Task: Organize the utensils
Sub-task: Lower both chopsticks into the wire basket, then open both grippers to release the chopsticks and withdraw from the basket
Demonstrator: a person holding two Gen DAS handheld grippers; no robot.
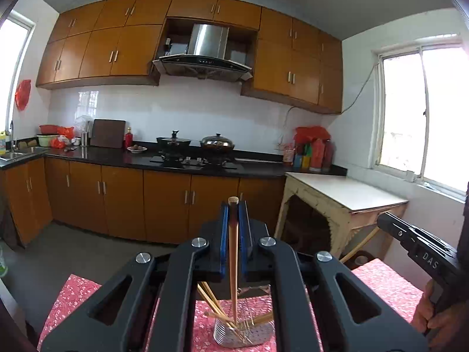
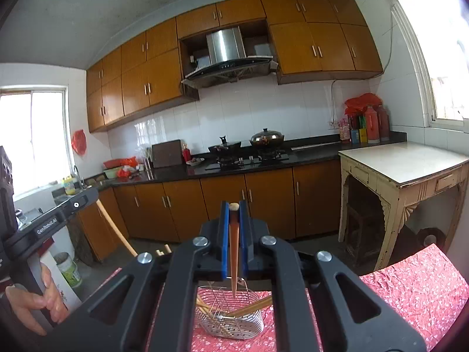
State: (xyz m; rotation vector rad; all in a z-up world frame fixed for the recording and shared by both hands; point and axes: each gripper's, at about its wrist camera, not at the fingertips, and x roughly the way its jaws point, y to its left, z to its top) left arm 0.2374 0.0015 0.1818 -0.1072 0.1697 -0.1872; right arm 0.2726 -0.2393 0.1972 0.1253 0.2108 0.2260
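Note:
My left gripper point(image 1: 233, 205) is shut on a wooden chopstick point(image 1: 233, 252) that hangs down between its blue pads, its lower tip among the chopsticks in a metal wire utensil basket point(image 1: 244, 334) on the red floral tablecloth point(image 1: 76, 296). My right gripper point(image 2: 234, 206) is shut on another chopstick point(image 2: 234, 258), whose tip hangs just above the same basket point(image 2: 231, 319). Several more chopsticks point(image 2: 249, 309) lie slanted in the basket. The right gripper's body point(image 1: 419, 246) shows at the right of the left wrist view, the left one's point(image 2: 47, 226) at the left of the right wrist view.
A person's hand point(image 2: 35, 302) grips the left handle. Beyond the red table runs a black kitchen counter point(image 1: 117, 158) with a stove, pots point(image 1: 217, 142) and a sink point(image 1: 17, 154). A cream side table point(image 1: 346, 193) stands at the right under a window.

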